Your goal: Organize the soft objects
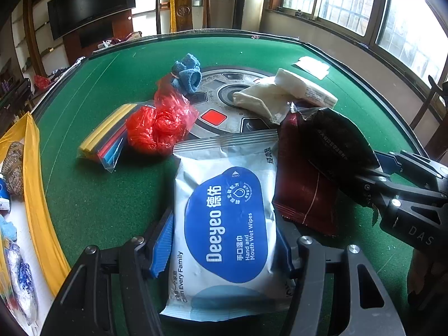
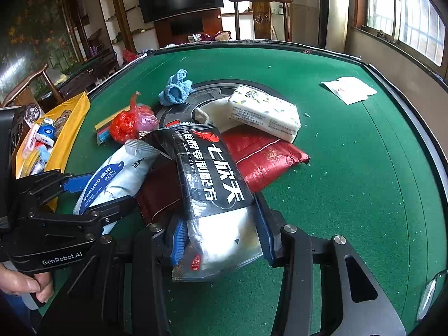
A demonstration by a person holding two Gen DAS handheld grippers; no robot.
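left gripper [image 1: 224,249]: pinching wet wipes pack [image 1: 226,224], low over green table [image 1: 106,196]
right gripper [image 2: 221,238]: pinching black snack pouch [image 2: 215,190], above red pouch [image 2: 263,162]
bin [image 2: 70,128]: yellow, table's left edge

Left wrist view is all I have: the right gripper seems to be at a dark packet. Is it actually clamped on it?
Observer: Yes. In the right wrist view the black packet sits pinched between the right gripper's blue pads, near its clear lower end.
Operator: What is on its front?
Observer: Large white Chinese lettering, and a see-through window showing white contents.
Operator: What lies beneath it?
Observer: The red packet passes under it, and the patterned tissue pack overlaps that packet's far edge.
Operator: And my side?
Observer: The left gripper is closed on the wipes pack.
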